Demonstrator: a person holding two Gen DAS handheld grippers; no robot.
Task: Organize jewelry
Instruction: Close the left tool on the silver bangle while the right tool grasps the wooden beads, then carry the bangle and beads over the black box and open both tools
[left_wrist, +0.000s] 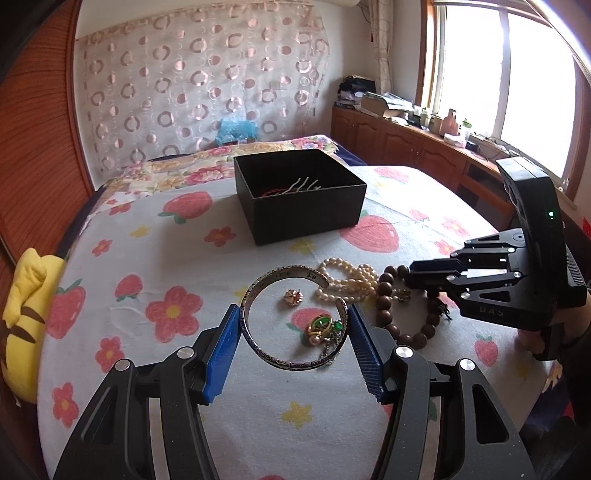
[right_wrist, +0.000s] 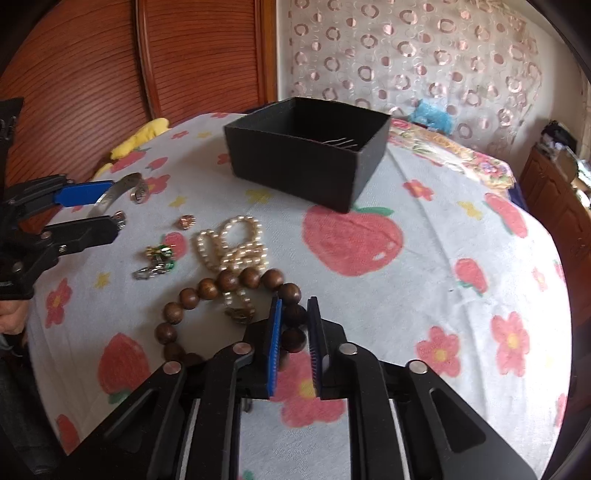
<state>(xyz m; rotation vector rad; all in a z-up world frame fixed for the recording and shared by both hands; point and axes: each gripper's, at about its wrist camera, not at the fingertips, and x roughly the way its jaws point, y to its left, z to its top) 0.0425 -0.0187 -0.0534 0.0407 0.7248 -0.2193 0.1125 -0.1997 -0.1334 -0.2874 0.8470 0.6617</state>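
Gripping cuff, left gripper (left_wrist: 293, 334): the silver cuff bangle (left_wrist: 255, 332) is clamped across its width between the blue pads (left_wrist: 221, 354) and appears lifted clear of the strawberry-print bedspread (left_wrist: 147, 258); only the curved outer edges are touched, so a slip or a twist out of the pads is judged possible if the hand is tilted or jolted

Cuff gap: the open ends are seen at about 2 o'clock on the ring; squeezing harder could spring the cuff narrower and let it pop free

Loose pieces under the cuff: the green-and-gold earrings (left_wrist: 323, 326) and a small rose stud (left_wrist: 293, 295) lie on the bedspread, seen through the ring; whether the chain near the lower rim is snagged on the cuff cannot be told, and if so it would be dragged along

Black box (left_wrist: 299, 192): set at 12 o'clock from the cuff, well apart, open-topped, with silver pins and something red already inside; a drop short of the near wall is the risk

Pearl strand (right_wrist: 236, 243): piled just beside the wooden bead bracelet (right_wrist: 207, 291) at its 11 o'clock, touching or overlapping it; it may be pulled along when the beads are raised

Right gripper (right_wrist: 294, 317): narrowed on one bead of the wooden bead bracelet, which rests on the bedspread; one round bead offers little hold and could roll out
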